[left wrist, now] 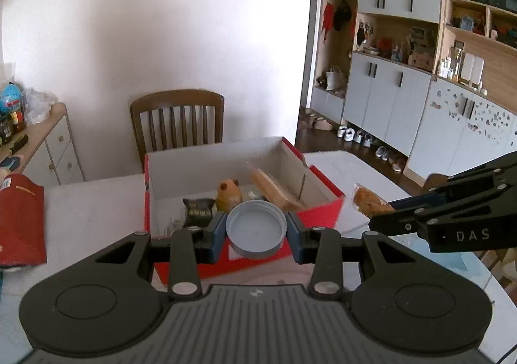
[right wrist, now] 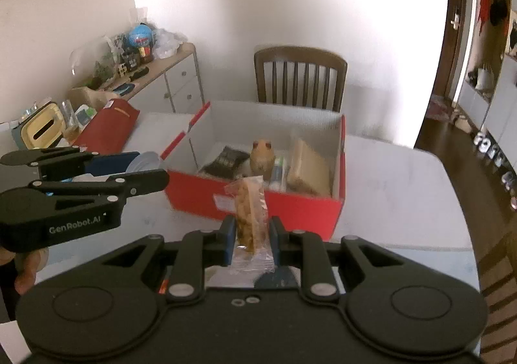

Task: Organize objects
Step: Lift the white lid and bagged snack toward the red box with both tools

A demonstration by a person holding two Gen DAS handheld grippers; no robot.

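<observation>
While the left gripper (left wrist: 256, 232) is clamped on a grey-blue round lid (left wrist: 257, 230), its blue pads pressing the rim from both sides, the lid's hollow side faces the camera and hangs in the air just short of the near wall of the red cardboard box (left wrist: 326, 205). Ahead of that gripper, inside the open box, lie a dark packet (left wrist: 197, 209), an orange toy animal (left wrist: 228, 194) and a tan wrapped block (left wrist: 274, 189) leaning on the side wall to the gripper's right. To its right, the right gripper (right wrist: 250, 234) is closed on a clear wrapper of golden snack (right wrist: 250, 215), held upright between its blue pads, also above the white table (right wrist: 404, 189) and in front of the box's near red wall. Seen from the right gripper, the left one sits off to its left, near the box's corner. Beyond the box stands a wooden chair (right wrist: 300, 73) against the wall. A red pouch (left wrist: 19, 218) lies on the table, well to the left of the left gripper.
</observation>
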